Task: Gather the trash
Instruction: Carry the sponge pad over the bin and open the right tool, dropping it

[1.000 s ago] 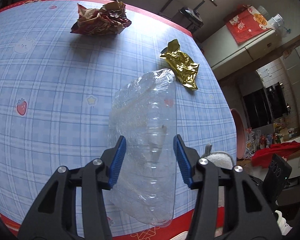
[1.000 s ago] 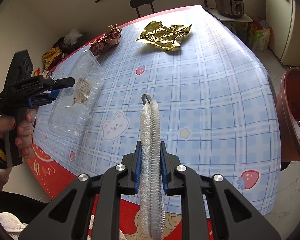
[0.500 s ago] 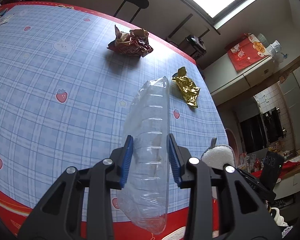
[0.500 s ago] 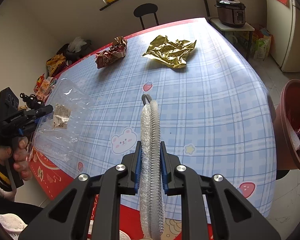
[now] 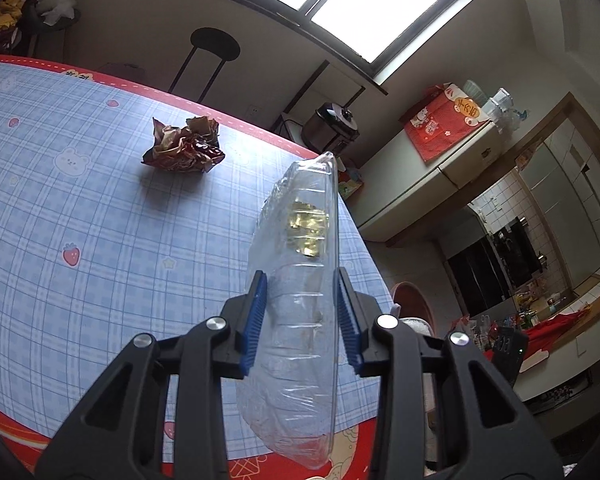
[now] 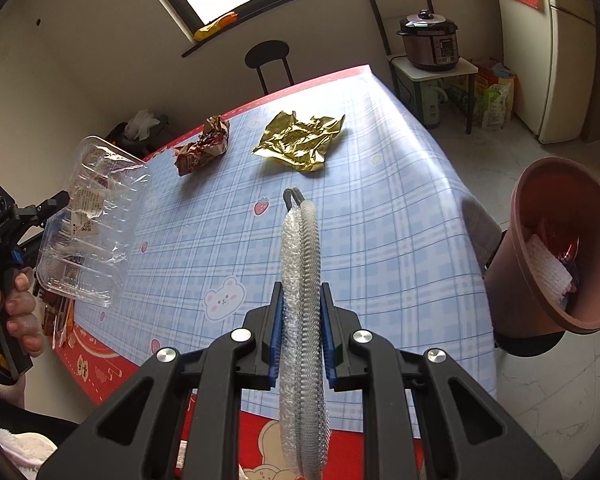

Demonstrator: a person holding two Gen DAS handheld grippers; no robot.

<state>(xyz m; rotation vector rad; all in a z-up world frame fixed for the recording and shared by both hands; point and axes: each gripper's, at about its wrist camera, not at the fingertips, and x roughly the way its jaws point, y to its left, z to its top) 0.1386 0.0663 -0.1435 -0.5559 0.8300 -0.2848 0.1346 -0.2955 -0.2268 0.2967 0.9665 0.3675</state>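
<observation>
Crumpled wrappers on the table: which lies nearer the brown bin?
The gold foil wrapper. It lies spread flat towards the table edge on the brown bin side; the red-brown snack wrapper is scrunched up further away, towards the wall.

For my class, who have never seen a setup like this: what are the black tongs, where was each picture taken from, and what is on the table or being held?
No robot here: a person holds a hand-operated claw in each hand, each with a camera looking along its fingers. The left view shows the left claw shut on a clear plastic tray, lifted off the table. The right view shows the right claw shut on a roll of bubble wrap. On the checked tablecloth lie a crumpled red wrapper and a gold foil wrapper. A brown bin beside the table already holds trash.
</observation>
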